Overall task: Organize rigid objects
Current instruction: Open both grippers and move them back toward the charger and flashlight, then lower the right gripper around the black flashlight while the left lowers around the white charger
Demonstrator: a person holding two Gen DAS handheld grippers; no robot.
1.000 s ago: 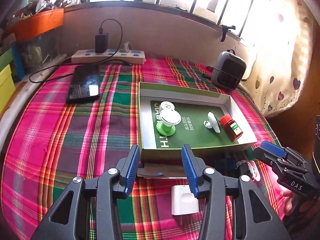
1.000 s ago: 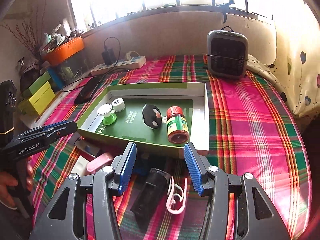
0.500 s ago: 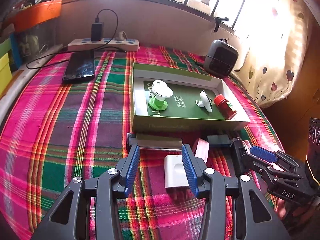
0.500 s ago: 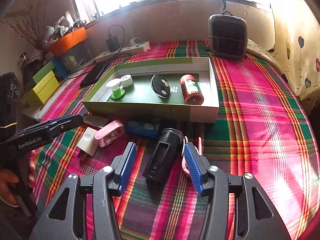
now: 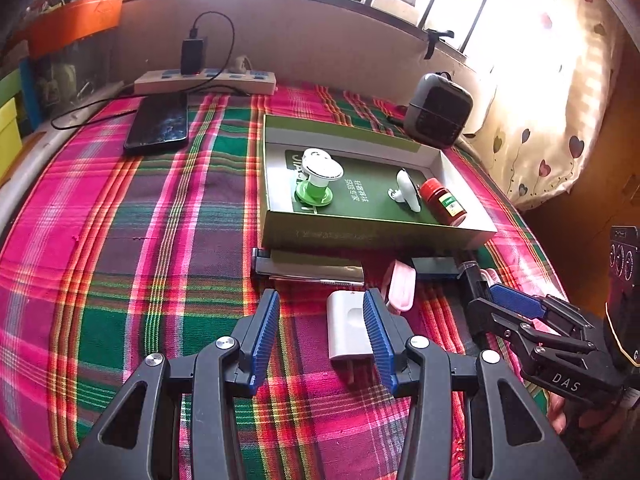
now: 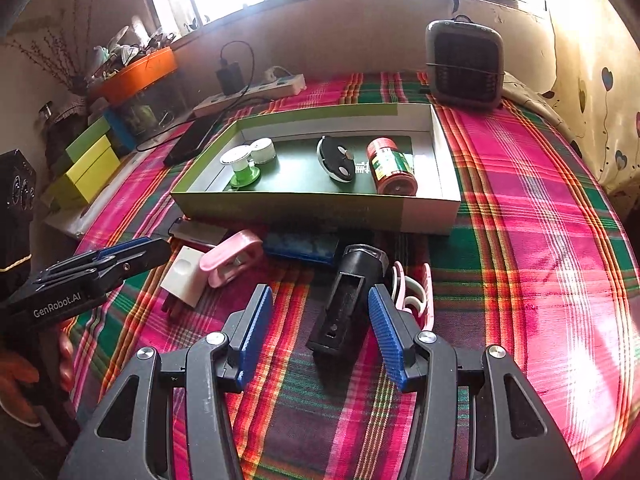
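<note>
Both grippers gape empty near the green box's (image 6: pixel 304 210) front wall, left gripper (image 5: pixel 320 332) over bare plaid beside a white charger (image 5: pixel 346 330), right gripper (image 6: pixel 318 328) around a black holder (image 6: pixel 346 300) seen whole only there.

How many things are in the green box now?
4. A green-based spool at the left, a white roll right behind it, a black-and-white oval piece in the middle, a red bottle lying at the right. The near wall of the box may hide something small.

I'm working in a lived-in home: beyond my tongs a plaid cloth (image 5: pixel 120 240) covers the table, with heart-print curtains (image 5: pixel 560 152) to their right and a power strip (image 5: pixel 204 80) under the window.
</note>
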